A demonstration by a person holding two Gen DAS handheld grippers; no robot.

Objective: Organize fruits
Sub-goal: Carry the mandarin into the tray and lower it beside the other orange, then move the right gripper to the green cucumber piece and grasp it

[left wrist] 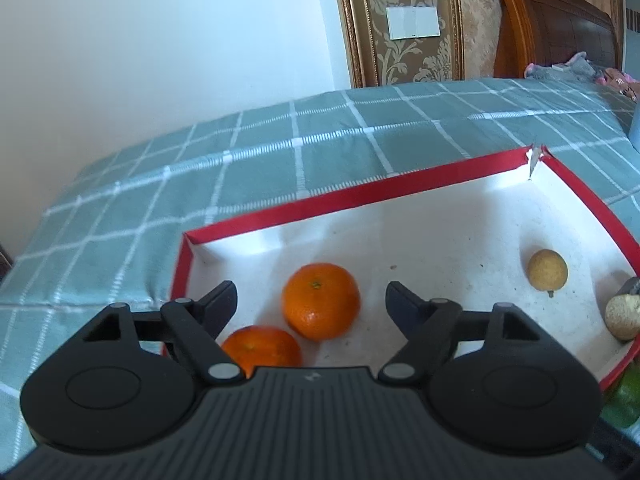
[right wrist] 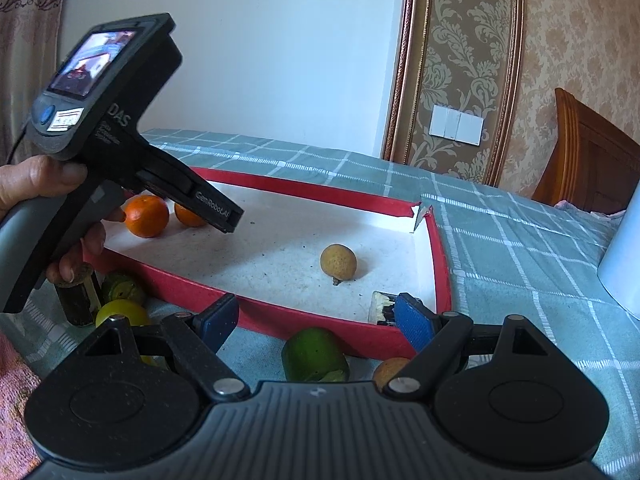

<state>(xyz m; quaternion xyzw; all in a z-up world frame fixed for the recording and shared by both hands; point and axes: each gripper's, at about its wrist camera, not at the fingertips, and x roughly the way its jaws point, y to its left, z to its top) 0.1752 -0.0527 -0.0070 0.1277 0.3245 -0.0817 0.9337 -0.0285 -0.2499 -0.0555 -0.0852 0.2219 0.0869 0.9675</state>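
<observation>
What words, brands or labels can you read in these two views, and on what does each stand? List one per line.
"DAS": side of the left gripper body.
"GenRoboAI": along its black front section.
Small print under "DAS": too blurred to read.
White sticker beside its screen: too small to read.
Left wrist view: no readable text.

There are two oranges and one small brown fruit in one red tray. Beside the tray lie two green fruits and one yellow fruit.
</observation>
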